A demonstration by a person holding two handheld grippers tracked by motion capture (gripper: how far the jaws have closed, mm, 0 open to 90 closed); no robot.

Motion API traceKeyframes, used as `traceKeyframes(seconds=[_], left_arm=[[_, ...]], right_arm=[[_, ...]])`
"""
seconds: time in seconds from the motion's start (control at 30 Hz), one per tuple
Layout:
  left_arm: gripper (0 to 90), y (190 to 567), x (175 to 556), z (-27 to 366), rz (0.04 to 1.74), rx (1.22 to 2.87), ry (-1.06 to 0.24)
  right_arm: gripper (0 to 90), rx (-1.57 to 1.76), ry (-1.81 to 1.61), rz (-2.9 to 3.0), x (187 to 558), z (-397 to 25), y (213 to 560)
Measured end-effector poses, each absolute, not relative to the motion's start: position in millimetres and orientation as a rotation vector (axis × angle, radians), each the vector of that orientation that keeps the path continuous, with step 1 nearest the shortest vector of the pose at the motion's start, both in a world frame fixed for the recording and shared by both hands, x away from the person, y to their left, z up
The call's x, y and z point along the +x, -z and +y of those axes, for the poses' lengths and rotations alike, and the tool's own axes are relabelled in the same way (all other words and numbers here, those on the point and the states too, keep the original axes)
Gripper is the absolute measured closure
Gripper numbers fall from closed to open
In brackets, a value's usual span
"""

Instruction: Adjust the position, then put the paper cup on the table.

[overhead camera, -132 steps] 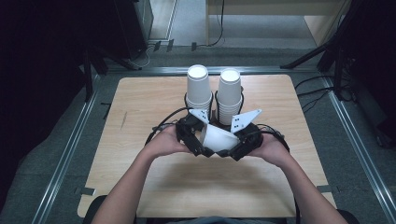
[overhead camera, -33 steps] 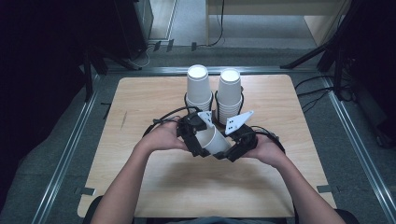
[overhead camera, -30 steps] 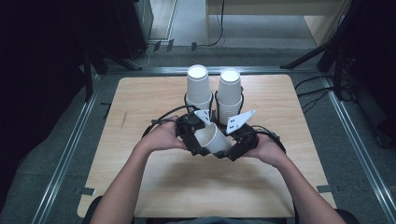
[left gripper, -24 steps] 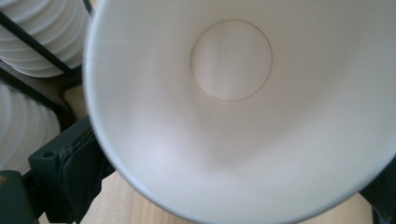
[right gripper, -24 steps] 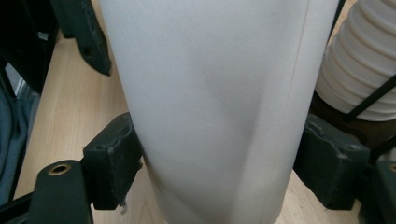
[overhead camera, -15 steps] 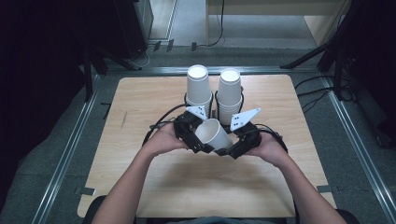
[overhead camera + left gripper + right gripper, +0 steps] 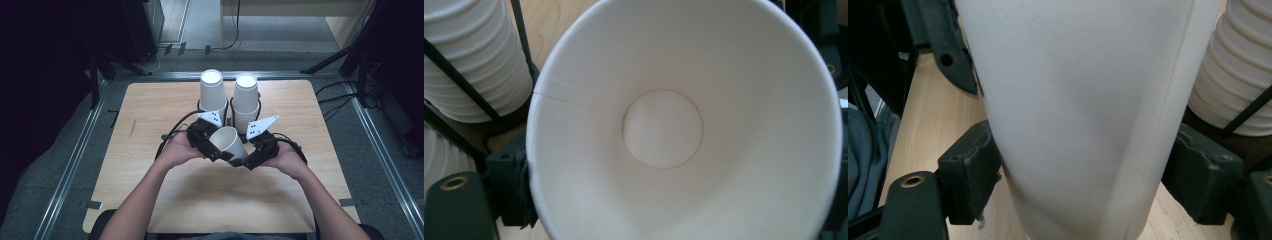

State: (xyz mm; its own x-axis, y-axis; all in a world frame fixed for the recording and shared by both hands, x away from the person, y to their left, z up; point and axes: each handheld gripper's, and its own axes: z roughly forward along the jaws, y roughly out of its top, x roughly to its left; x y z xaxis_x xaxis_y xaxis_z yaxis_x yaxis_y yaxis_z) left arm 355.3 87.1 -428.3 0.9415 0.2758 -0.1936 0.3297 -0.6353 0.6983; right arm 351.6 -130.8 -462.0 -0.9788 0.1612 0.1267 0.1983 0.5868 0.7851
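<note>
Both grippers meet over the middle of the table (image 7: 150, 110), a single paper cup (image 7: 228, 142) caught between them, tilted with its mouth towards the left gripper (image 7: 206, 144). The right gripper (image 7: 251, 159) has its jaws pressed on the cup's sides. Whether the left one grips, I can't tell; two cup stacks (image 7: 212, 95) stand just behind.
</note>
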Motion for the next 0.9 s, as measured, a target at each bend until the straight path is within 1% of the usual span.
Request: traceKeyframes(seconds=[0.23,0.33,0.47,0.57,0.6,0.63,0.67,0.9], left_arm=[[10.8,426.7,354.4,85.9,0.415,2.323,0.079],[11.2,425.0,354.1,88.1,0.420,2.331,0.067],[11.8,421.9,355.2,92.4,0.423,2.327,0.078],[11.7,421.0,355.4,94.3,0.415,2.352,0.065],[11.7,420.8,354.0,94.3,0.399,2.369,0.033],[11.7,420.9,353.3,94.0,0.398,2.371,0.029],[11.7,420.6,353.6,94.3,0.391,2.381,0.045],[11.6,423.7,354.8,96.0,0.399,2.407,0.044]], right_arm=[[20.5,-0.328,1.359,-2.751,351.9,-130.7,463.4],[17.0,-0.355,1.353,-2.766,350.3,-129.8,462.8],[16.9,-0.380,1.314,-2.797,348.6,-132.2,463.8],[16.9,-0.395,1.301,-2.802,348.2,-136.4,462.4],[16.9,-0.400,1.301,-2.802,348.2,-137.5,461.8],[16.9,-0.403,1.306,-2.799,348.6,-139.2,460.8],[16.9,-0.402,1.305,-2.796,348.6,-140.0,460.4],[16.9,-0.424,1.284,-2.819,347.1,-144.5,458.9]])
